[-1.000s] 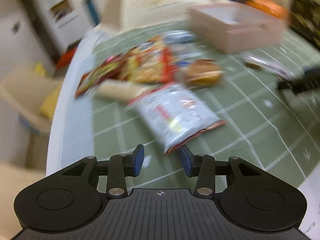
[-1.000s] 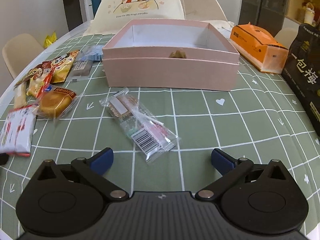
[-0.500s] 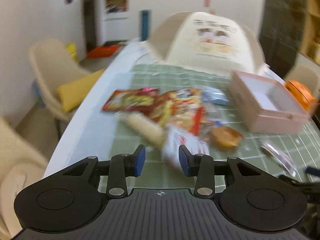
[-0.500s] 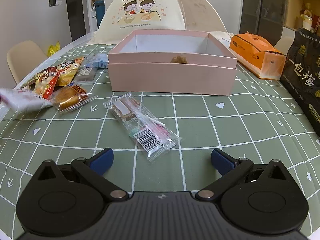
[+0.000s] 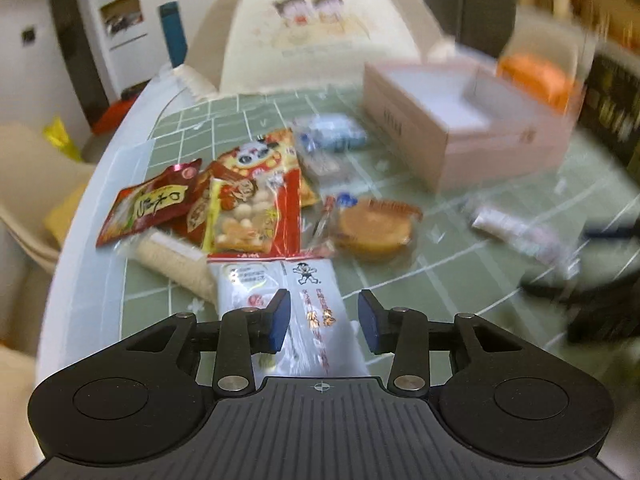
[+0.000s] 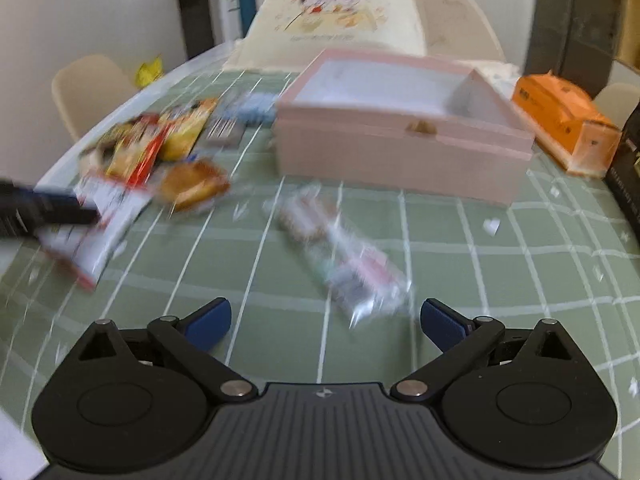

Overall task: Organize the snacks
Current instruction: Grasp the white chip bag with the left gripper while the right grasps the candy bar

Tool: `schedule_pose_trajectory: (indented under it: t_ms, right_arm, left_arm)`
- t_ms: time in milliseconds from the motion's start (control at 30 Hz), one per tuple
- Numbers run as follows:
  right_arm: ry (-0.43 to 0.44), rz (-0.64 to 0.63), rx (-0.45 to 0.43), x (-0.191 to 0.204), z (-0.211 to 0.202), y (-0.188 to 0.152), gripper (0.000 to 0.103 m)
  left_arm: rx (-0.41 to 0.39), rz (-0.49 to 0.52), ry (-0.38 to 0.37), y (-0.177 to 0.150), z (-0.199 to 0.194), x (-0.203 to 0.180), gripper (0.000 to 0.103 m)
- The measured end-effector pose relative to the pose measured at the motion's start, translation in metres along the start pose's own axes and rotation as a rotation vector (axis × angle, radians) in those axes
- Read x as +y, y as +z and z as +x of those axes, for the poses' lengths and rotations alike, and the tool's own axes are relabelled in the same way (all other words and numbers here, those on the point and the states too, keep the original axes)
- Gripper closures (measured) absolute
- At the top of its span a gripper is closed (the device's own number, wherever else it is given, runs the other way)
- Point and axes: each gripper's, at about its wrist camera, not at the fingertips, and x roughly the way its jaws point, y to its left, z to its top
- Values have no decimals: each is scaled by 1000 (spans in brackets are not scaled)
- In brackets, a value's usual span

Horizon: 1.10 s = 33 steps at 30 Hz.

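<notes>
Now white pkt (image 5: 296, 304) in left gripper (image 5: 323, 322) (blurry)

Home dining room: checked tablecloth (image 6: 460, 264), mesh food cover (image 6: 340, 12), beige chairs (image 6: 92, 88).

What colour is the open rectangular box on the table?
Pale pink cardboard box with a white interior, clearest in the right wrist view.

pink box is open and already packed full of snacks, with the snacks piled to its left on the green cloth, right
Not quite. The pink box is open, but the right wrist view shows its inside bare, with no snacks in it. The snacks do lie in a pile to its left on the green cloth.
</notes>
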Motion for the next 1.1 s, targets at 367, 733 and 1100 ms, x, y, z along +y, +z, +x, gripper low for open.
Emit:
schedule_pose_trajectory:
  t_ms: [367, 733, 1100]
  right_arm:
    - [58, -65, 42, 12, 32, 35, 55]
    - [177, -104, 91, 32, 0, 10, 46]
    - [66, -77, 94, 24, 0, 5, 20]
  left_arm:
    - [20, 187, -68, -24, -8, -3, 54]
    - [84, -172, -143, -37, -30, 44, 55]
    - [83, 38, -122, -26, -15, -6, 15]
